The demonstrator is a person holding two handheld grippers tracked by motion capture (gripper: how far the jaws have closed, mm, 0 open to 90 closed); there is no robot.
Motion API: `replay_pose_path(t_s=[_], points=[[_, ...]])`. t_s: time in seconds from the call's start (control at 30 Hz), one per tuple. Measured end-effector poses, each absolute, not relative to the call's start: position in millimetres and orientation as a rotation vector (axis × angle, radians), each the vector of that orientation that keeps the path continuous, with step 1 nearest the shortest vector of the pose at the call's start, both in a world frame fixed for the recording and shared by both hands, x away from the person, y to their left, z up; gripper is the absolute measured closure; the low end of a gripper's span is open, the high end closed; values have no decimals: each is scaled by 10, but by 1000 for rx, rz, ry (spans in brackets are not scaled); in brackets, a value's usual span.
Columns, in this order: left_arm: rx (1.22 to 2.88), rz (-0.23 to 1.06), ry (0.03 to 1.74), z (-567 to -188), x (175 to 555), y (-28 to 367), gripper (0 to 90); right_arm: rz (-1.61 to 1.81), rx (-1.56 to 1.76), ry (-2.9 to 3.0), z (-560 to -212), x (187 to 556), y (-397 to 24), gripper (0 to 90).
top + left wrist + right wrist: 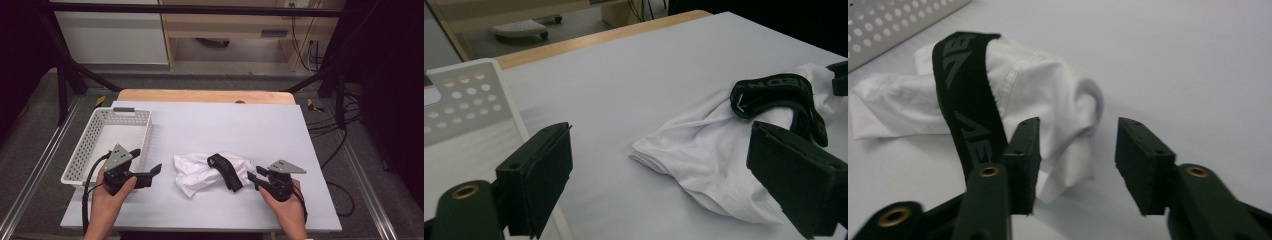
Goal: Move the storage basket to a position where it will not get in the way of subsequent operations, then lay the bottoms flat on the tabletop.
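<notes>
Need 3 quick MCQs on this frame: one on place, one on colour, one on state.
1. Where does the white perforated basket sit?
A. at the table's left edge
B. at the table's right edge
C. on the garment

2. What colour is the waistband on the crumpled white garment?
A. red
B. black
C. yellow

3. What is the right claw doing?
A. clamped on the basket
B. jaws apart, holding nothing
C. lifting the garment high

Answers:
1 A: the high view shows it by the left claw.
2 B: a black band with grey lettering.
3 B: the right gripper view shows a bare gap between the jaws.
</notes>
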State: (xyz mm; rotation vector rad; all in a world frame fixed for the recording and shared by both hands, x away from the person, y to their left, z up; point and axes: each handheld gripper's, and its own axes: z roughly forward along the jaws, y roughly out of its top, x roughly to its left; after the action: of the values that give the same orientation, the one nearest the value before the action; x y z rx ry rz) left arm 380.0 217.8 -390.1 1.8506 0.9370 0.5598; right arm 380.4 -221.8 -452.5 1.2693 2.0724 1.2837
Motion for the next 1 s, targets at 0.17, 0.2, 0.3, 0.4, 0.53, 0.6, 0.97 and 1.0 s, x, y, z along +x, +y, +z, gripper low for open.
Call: replay_pose_path(t_s=[0.17, 0.2, 0.3, 0.4, 0.53, 0.6, 0.97, 1.0], points=[[1860, 544, 931, -3943, 3803, 2118, 104, 1291, 1258, 2023, -4506, 3722, -2282, 413], [1864, 541, 930, -3954, 3802, 2105, 104, 1287, 1254, 2022, -4503, 3718, -2270, 404], [1879, 538, 928, -3975, 3802, 2073, 104, 1275, 1242, 2028, -4500, 3716, -2208, 369], [1880, 541, 924, -3971, 3791, 2054, 104, 1278, 1211, 2042, -4492, 3691, -2155, 352], [1884, 530, 922, -3974, 3789, 2045, 104, 1287, 1174, 2077, -4488, 3670, -2109, 368], [1886, 524, 921, -3979, 3789, 2048, 104, 1290, 1164, 2080, -4483, 3671, -2084, 377], [1926, 479, 888, -4043, 3755, 1914, 103, 1257, 1034, 2201, -4498, 3687, -1808, 444], [1930, 478, 883, -4049, 3750, 1896, 103, 1251, 1027, 2216, -4512, 3692, -1778, 430]])
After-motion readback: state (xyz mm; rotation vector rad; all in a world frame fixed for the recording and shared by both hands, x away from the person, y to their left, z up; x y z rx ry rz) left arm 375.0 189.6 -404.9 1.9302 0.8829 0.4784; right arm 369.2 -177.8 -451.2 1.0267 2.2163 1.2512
